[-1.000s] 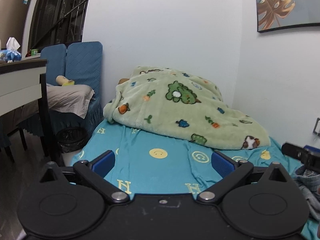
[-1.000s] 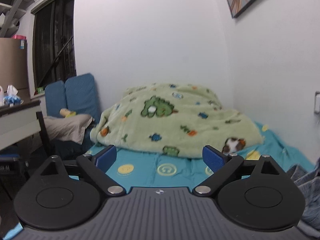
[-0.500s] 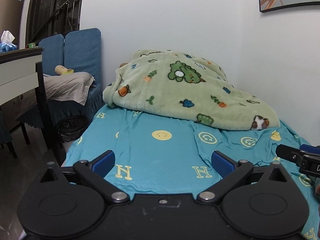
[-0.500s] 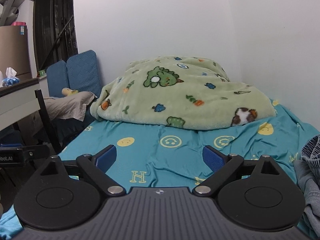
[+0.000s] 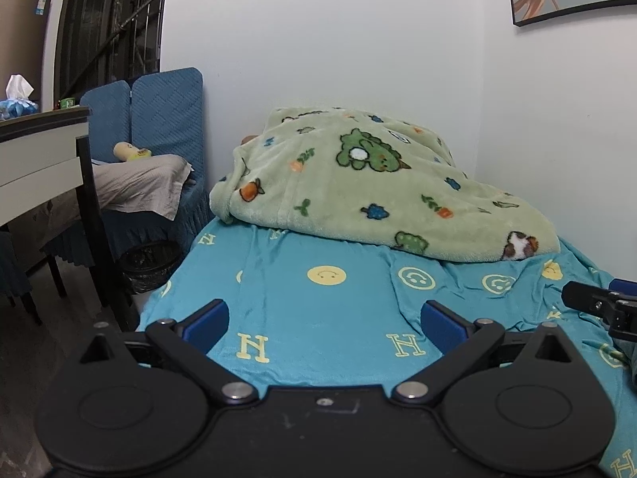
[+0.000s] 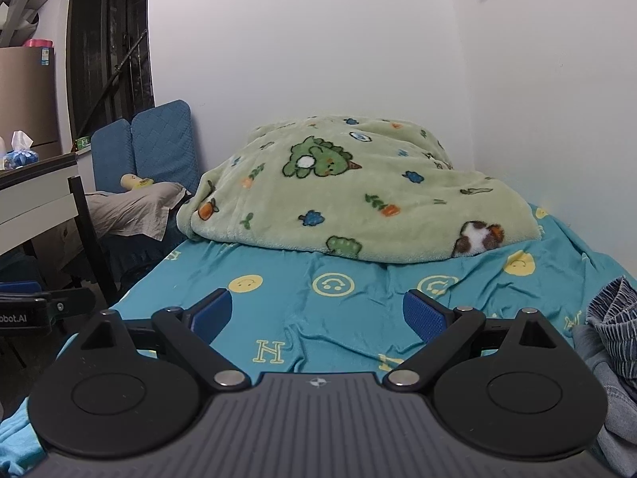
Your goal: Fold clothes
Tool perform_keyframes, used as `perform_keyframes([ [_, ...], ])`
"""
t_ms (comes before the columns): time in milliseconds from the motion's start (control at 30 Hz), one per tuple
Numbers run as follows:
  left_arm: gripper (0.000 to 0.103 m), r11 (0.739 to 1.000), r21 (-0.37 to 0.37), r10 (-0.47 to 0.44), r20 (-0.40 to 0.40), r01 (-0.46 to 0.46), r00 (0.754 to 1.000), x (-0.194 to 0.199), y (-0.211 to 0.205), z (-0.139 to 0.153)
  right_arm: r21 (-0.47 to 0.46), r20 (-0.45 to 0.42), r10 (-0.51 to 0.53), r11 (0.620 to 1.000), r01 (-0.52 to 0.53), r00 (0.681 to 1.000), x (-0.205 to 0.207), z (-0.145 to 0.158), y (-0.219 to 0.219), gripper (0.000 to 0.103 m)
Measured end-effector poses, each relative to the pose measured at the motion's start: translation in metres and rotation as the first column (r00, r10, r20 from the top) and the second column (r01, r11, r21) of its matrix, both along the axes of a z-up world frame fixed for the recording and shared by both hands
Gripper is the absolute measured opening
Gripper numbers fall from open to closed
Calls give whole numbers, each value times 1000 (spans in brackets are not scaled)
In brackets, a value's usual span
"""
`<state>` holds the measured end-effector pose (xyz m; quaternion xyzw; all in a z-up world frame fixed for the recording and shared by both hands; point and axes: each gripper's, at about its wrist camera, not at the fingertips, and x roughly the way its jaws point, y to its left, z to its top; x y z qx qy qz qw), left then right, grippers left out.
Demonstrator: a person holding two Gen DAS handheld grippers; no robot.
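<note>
A crumpled blue-grey striped garment [image 6: 613, 330] lies on the turquoise bedsheet [image 6: 338, 318] at the right edge of the right wrist view, right of my right gripper [image 6: 318, 314]. That gripper is open and empty above the sheet. My left gripper [image 5: 324, 324] is open and empty over the near part of the sheet [image 5: 318, 310]. The right gripper's tip [image 5: 597, 304] shows at the right edge of the left wrist view. The left gripper's body [image 6: 36, 310] shows at the left edge of the right wrist view.
A green cartoon-print blanket [image 5: 378, 191] is heaped at the far end of the bed against the white wall. Left of the bed stand a desk [image 5: 43, 159], blue chairs with a grey cloth [image 5: 139, 183] and a dark waste bin [image 5: 147, 263].
Both grippers tilted down and pulled back, so more of the sheet shows. They stay open and empty. The garment shows more in the right wrist view.
</note>
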<state>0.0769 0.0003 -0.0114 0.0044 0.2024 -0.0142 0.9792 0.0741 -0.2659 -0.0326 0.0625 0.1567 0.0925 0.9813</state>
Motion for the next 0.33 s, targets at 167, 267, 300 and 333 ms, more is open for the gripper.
perform_keyframes([
  [167, 103, 1000, 15, 5, 8, -5, 1000, -2, -1, 1, -1, -1, -14, 1000, 14, 1000, -1, 1, -5, 95],
  [267, 103, 1000, 20, 4, 3, -4, 1000, 0, -2, 0, 0, -4, -23, 1000, 23, 1000, -1, 0, -7, 95],
  [300, 103, 1000, 19, -1, -4, 1, 1000, 1, -2, -1, 0, -5, -26, 1000, 26, 1000, 0, 0, -8, 95],
  [333, 103, 1000, 18, -3, -9, 3, 1000, 1, -3, -1, 0, -7, -26, 1000, 26, 1000, 0, 0, -8, 95],
])
